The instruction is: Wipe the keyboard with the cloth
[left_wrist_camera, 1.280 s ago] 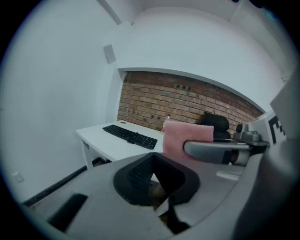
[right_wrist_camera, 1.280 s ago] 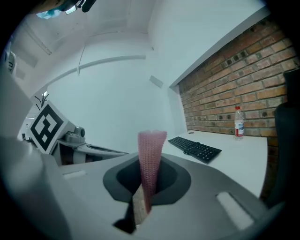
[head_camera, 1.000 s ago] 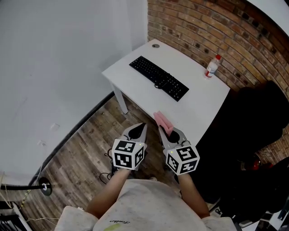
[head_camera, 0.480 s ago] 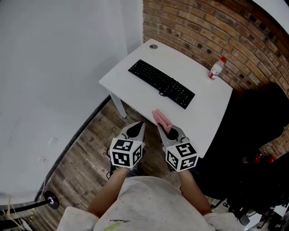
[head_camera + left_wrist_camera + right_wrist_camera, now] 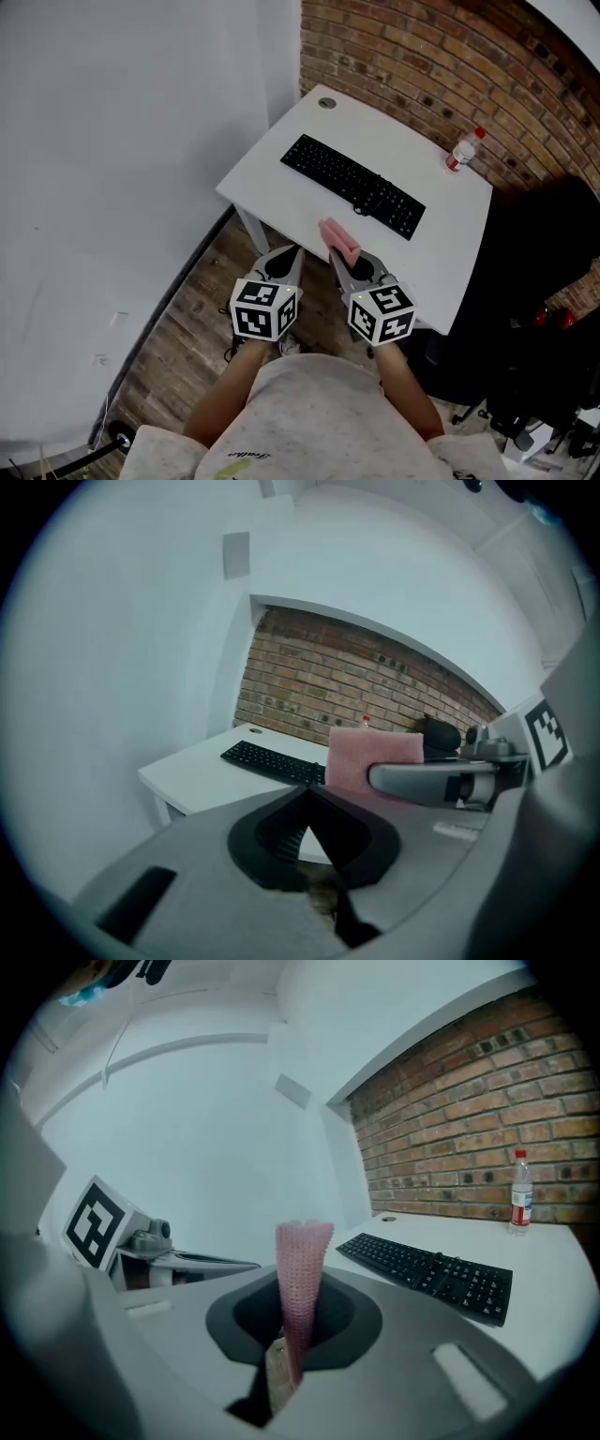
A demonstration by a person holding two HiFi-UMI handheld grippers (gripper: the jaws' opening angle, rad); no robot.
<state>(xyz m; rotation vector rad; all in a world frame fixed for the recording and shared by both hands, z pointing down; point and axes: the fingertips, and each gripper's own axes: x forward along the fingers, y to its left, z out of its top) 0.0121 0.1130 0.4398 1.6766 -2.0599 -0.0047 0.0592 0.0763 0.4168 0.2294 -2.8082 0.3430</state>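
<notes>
left tongs (image 5: 306, 791): clenched, empty | right tongs (image 5: 336, 257): clamped on pink cloth (image 5: 302, 1269), upright

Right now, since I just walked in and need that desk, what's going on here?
A person stands short of the white desk with a hand-held gripper in each hand. The right hand-held gripper pinches a pink cloth; the left hand-held gripper is shut and empty. The keyboard lies on the desk, not yet touched.
</notes>
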